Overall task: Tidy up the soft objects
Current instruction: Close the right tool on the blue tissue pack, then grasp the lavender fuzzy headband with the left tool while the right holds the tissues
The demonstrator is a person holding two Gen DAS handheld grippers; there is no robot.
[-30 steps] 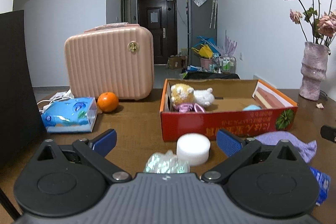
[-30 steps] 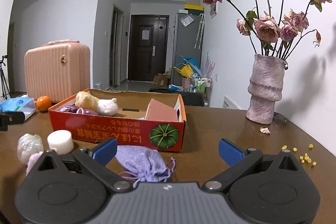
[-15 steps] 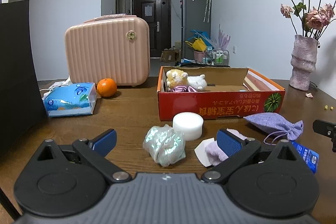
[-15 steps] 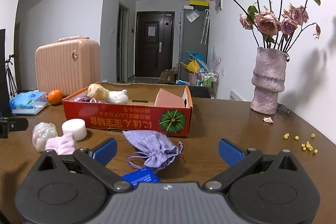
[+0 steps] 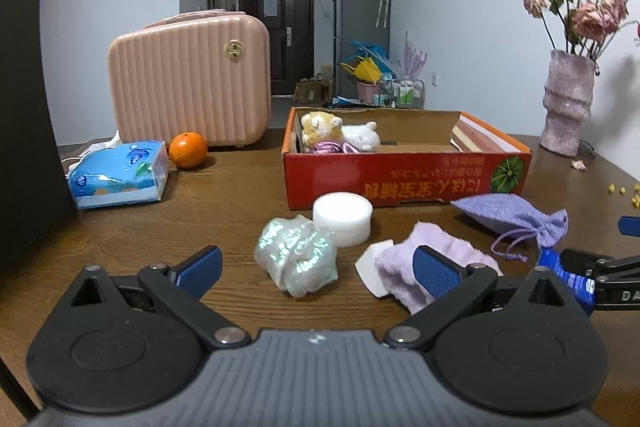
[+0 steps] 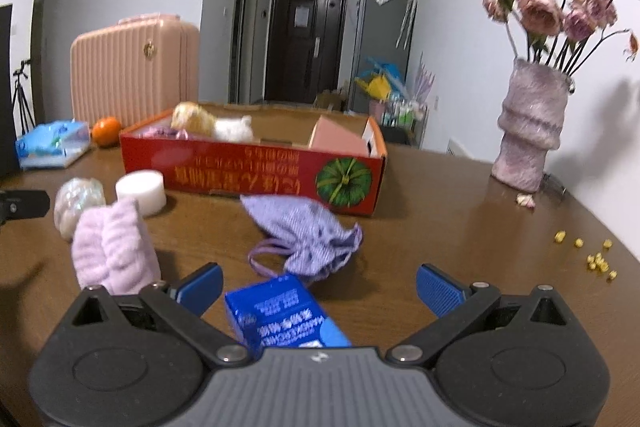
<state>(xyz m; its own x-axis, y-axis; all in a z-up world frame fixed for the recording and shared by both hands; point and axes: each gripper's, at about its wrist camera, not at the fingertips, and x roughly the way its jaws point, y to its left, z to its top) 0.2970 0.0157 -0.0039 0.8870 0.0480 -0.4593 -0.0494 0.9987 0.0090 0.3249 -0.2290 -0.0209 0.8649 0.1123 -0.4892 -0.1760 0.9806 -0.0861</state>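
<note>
Table [image 5: 224, 195] strewn; both grippers [image 5: 316, 267] [image 6: 320, 285] gape empty; pouch [image 6: 306, 231] looks limp, light; pinch its gathered neck

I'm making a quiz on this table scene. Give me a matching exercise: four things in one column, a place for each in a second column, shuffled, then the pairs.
Things:
1. orange
2. white plush toy
3. white foam disc
4. vase

Places:
A. inside the red box
B. on the table just in front of the red box
C. between the tissue pack and the pink suitcase
D. far right of the table, beyond the red box

Pairs: 1-C, 2-A, 3-B, 4-D
</note>
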